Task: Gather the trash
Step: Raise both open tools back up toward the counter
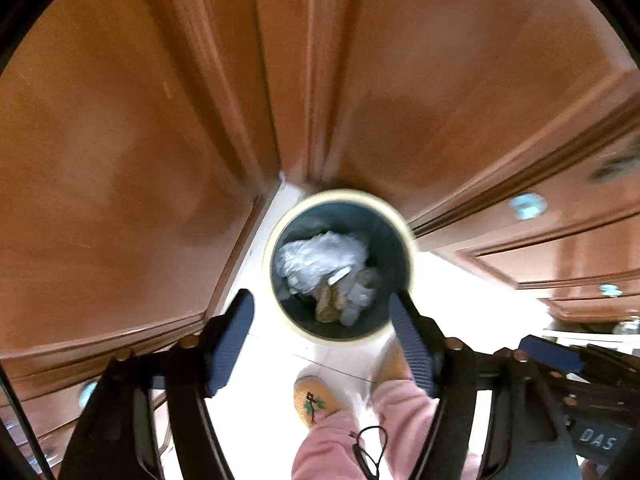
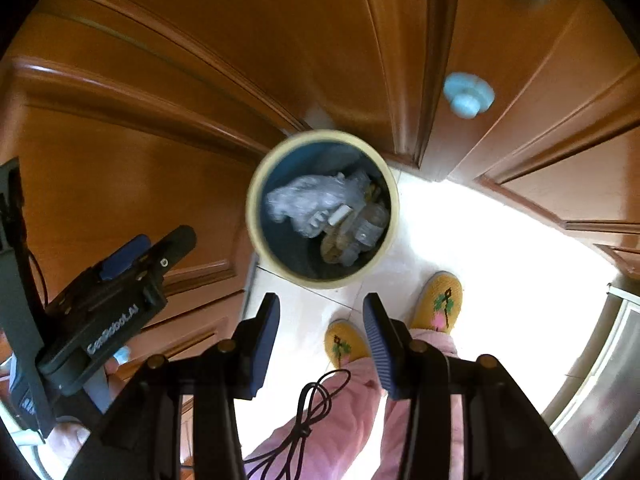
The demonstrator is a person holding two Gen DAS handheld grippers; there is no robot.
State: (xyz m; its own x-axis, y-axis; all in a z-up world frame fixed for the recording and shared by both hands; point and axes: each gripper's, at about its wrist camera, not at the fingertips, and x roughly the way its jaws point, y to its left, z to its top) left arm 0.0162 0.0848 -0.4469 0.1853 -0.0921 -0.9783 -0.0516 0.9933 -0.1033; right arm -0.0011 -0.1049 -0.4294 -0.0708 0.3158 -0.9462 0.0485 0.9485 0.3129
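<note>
Cream-rimmed blue bin (image 1: 340, 196) of crumpled plastic trash (image 1: 320, 258), both grippers' jaws apart and empty above.

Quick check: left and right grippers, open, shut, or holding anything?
Left gripper: open, empty, above the trash bin.
Right gripper: open, empty.

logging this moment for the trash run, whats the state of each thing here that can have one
trash bin: upright on the floor, no lid, partly filled
crumpled plastic bag: inside the bin, on top
left tool: open, empty, above the bin
right tool: open, empty, above the floor beside the bin
cabinet doors: closed
</note>
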